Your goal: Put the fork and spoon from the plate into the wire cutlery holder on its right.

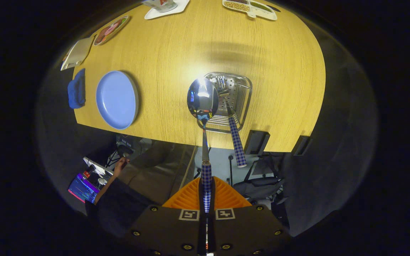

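My gripper point(206, 197) clamps the spoon point(203, 106) by its checked handle, bowl just left of the wire cutlery holder point(238, 89) holding the fork point(236, 140); plate point(116, 99) far left.

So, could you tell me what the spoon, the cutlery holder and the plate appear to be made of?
Spoon: polished metal, mirror-bright bowl; checked handle, likely plastic, clamped in the gripper.
Cutlery holder: shiny metal, wire sides and a perforated panel.
Plate: matte blue, possibly plastic or ceramic; I cannot tell which.
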A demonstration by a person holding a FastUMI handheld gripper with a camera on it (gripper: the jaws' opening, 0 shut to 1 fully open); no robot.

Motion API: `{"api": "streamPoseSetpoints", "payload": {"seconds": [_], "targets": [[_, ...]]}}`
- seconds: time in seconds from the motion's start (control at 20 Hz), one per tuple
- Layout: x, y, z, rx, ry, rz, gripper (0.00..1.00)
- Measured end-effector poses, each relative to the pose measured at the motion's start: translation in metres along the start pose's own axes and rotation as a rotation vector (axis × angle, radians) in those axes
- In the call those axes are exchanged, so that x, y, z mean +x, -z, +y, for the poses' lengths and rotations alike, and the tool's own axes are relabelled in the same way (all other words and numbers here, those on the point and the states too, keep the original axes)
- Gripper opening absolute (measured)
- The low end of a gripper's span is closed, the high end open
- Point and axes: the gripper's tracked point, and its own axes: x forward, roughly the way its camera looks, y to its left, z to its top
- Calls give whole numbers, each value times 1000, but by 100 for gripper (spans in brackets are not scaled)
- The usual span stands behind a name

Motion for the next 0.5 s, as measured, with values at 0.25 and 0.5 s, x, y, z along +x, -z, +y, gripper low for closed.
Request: {"api": "streamPoseSetpoints", "payload": {"seconds": [0.25, 0.5], "targets": [[12, -9, -5, 70, -6, 62, 2], [18, -23, -7, 111, 31, 117, 2]]}}
